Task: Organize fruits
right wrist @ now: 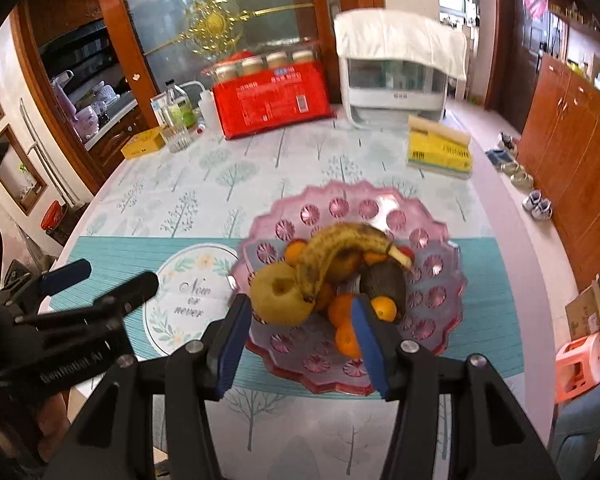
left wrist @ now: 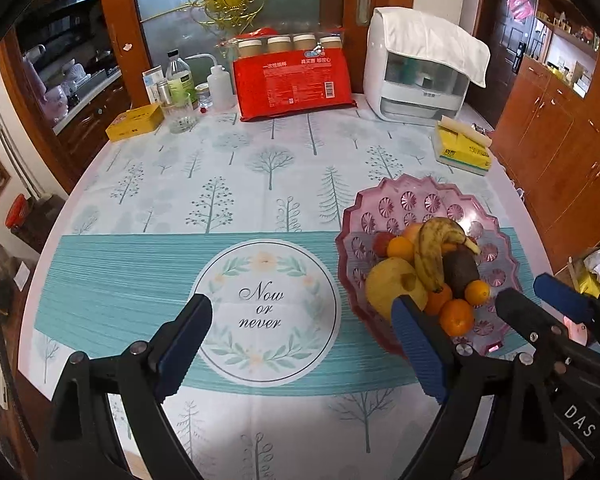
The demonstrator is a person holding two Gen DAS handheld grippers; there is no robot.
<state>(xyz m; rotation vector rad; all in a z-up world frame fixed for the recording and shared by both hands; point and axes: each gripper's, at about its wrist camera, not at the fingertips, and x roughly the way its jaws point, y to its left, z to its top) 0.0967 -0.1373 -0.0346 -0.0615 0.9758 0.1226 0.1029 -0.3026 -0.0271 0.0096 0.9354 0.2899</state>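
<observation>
- The fruit all sits heaped in the pink glass bowl (right wrist: 432,216) on the tabletop (left wrist: 220,184): a spotted banana (right wrist: 340,248) lies across the top, over a yellow apple (right wrist: 278,296), a dark avocado (right wrist: 384,284) and several oranges (right wrist: 342,308).
- The right gripper (right wrist: 300,340) is spread wide and holds nothing, with the pile dead ahead at its twelve o'clock, just beyond the blue pads (the apple is closest to its left pad).
- The left gripper (left wrist: 300,344) is also wide and empty, hovering over the "Now or never" print; the bowl lies off at its two o'clock, so I judge the right gripper to be the nearer one.
- The banana's long axis runs from about seven o'clock to two o'clock in the right wrist view, stem toward two (a grip across its middle looks the likeliest to hold).
</observation>
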